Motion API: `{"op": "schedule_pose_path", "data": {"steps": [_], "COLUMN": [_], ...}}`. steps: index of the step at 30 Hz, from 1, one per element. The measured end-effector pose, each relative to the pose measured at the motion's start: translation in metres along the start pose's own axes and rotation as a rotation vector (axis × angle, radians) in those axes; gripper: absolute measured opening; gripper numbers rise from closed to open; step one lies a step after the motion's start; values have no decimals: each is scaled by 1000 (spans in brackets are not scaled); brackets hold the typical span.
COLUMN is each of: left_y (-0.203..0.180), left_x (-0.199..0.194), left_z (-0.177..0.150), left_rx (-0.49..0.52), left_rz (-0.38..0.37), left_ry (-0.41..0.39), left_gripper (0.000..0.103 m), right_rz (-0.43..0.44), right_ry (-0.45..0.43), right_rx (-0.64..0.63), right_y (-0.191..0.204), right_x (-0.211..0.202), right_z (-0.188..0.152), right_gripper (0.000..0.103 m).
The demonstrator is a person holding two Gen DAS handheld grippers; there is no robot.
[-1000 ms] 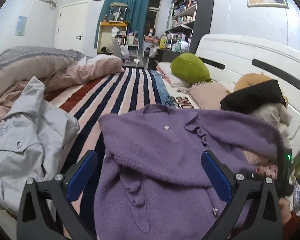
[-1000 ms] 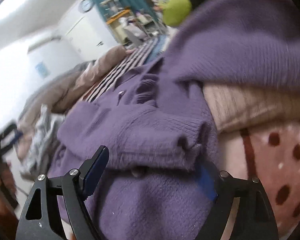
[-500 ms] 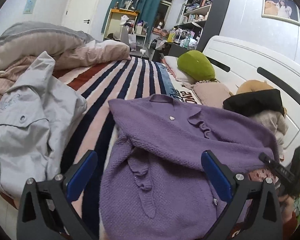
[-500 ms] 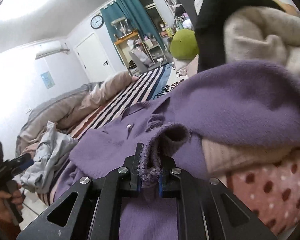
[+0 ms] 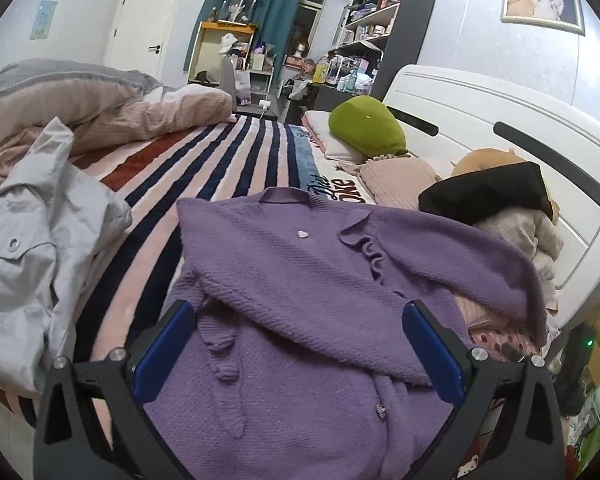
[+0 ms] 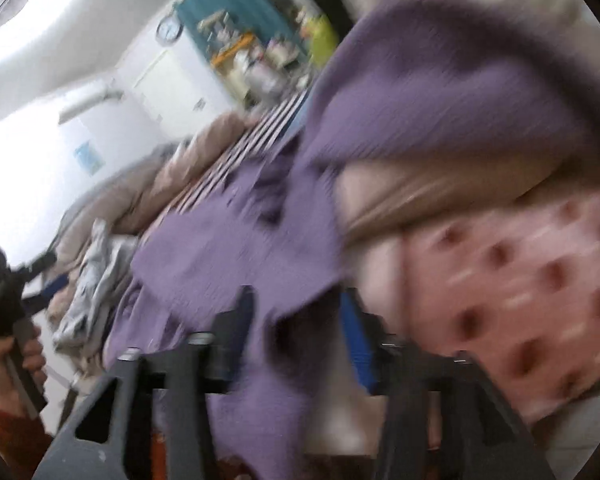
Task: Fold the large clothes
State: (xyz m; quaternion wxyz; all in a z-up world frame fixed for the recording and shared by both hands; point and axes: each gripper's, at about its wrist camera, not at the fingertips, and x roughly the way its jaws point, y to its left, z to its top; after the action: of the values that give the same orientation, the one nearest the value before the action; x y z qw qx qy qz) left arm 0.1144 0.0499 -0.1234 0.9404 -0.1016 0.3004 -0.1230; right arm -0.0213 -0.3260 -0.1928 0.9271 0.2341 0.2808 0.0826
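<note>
A purple knit cardigan [image 5: 300,280] lies spread on the striped bed, its left sleeve folded across the front and its right sleeve draped over pillows. My left gripper [image 5: 296,352] is open, hovering above the cardigan's lower half, holding nothing. In the blurred right wrist view the cardigan [image 6: 236,248] fills the middle. My right gripper [image 6: 296,332] has its jaws partly apart, with the cardigan's edge lying between them but not pinched.
A grey jacket [image 5: 32,248] lies crumpled at the left of the striped blanket [image 5: 220,160]. A green cushion [image 5: 364,124], pink pillows and a black garment [image 5: 488,192] pile against the white headboard [image 5: 500,120]. A pink dotted pillow [image 6: 500,272] sits right of the right gripper.
My right gripper was shut on the cardigan's sleeve half a second ago; now its jaws have parted and the sleeve has dropped. The left gripper has risen slightly and stayed open.
</note>
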Motion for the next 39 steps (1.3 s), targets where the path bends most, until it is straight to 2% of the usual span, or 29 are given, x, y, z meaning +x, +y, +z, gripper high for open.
{"op": "schedule_pose_path", "data": {"steps": [2, 5, 11, 14, 16, 19, 23, 24, 26, 27, 28, 30, 36, 39], "left_y": [-9, -22, -40, -42, -41, -39, -36, -35, -33, -32, -31, -31, -23, -19], "left_x": [1, 4, 3, 3, 3, 4, 4, 4, 5, 5, 5, 5, 5, 4], "left_z": [0, 1, 0, -1, -1, 1, 4, 4, 5, 5, 6, 6, 7, 8], "left_rx": [12, 22, 52, 57, 49, 44, 33, 30, 24, 22, 19, 19, -4, -5], "left_rz": [2, -4, 10, 12, 12, 17, 11, 11, 10, 9, 7, 9, 4, 6], "left_ry": [-2, 3, -4, -1, 2, 0, -10, -12, -13, -13, -13, -14, -19, -20], "left_gripper": [102, 102, 102, 102, 102, 102, 102, 102, 102, 102, 102, 102, 102, 102], "right_rz": [-39, -124, -258, -221, -160, -80, -77, -88, -147, -196, -214, -198, -148, -69], "right_ry": [-56, -72, -215, -232, -246, -286, -308, -306, -296, -289, -290, -322, -381, -405], "right_rx": [56, 120, 192, 228, 230, 217, 157, 147, 145, 147, 150, 149, 32, -25], "right_y": [-28, -66, -115, -132, -138, -136, -129, -128, -125, -123, -119, -116, -87, -63], "right_x": [-16, -17, -22, -20, -20, -23, -24, -22, -14, -12, -11, -18, -34, -38], "right_z": [8, 14, 30, 41, 46, 52, 64, 67, 70, 71, 70, 68, 72, 80], "right_gripper": [52, 52, 52, 54, 59, 61, 60, 57, 41, 24, 15, 4, 2, 2]}}
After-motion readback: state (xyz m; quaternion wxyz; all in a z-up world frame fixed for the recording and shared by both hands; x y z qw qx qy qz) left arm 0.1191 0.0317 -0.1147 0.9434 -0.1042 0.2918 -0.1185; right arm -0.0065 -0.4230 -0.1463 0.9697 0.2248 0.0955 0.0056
